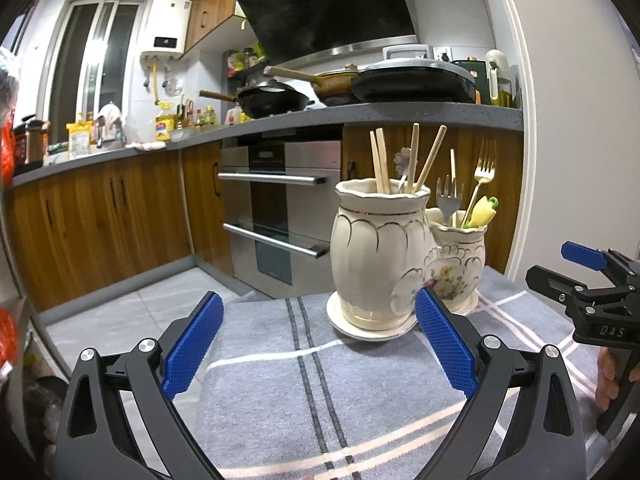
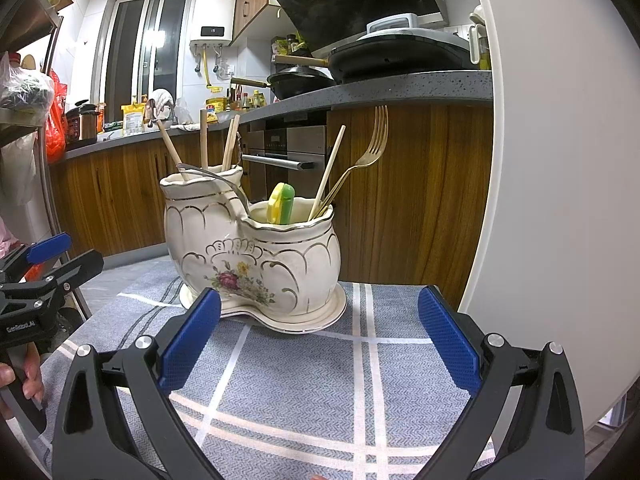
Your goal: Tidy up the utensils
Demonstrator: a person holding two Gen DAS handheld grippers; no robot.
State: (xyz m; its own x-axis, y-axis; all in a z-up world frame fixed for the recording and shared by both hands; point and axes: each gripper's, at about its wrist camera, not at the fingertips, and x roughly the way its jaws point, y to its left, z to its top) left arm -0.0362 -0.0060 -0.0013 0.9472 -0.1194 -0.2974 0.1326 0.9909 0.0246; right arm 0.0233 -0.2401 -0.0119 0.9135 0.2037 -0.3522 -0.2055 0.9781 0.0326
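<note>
A cream ceramic utensil holder [image 1: 380,256] [image 2: 256,252] with a tall and a short compartment stands on a saucer on a grey striped cloth [image 1: 304,380] [image 2: 320,380]. The tall compartment holds wooden chopsticks [image 1: 382,162] [image 2: 204,140] and a silver utensil. The short one holds a gold fork [image 1: 482,176] [image 2: 368,152], a silver fork [image 1: 448,200], a chopstick and a yellow-green utensil [image 1: 482,210] [image 2: 282,204]. My left gripper [image 1: 320,320] is open and empty, just in front of the holder. My right gripper [image 2: 320,312] is open and empty, also facing the holder.
The other gripper shows at each view's edge, right one [image 1: 592,280] and left one [image 2: 40,276]. Behind are wooden kitchen cabinets, an oven [image 1: 280,208] and a counter with pans [image 1: 272,98]. A white panel [image 2: 540,160] rises at the right. The cloth's far edge drops to the floor.
</note>
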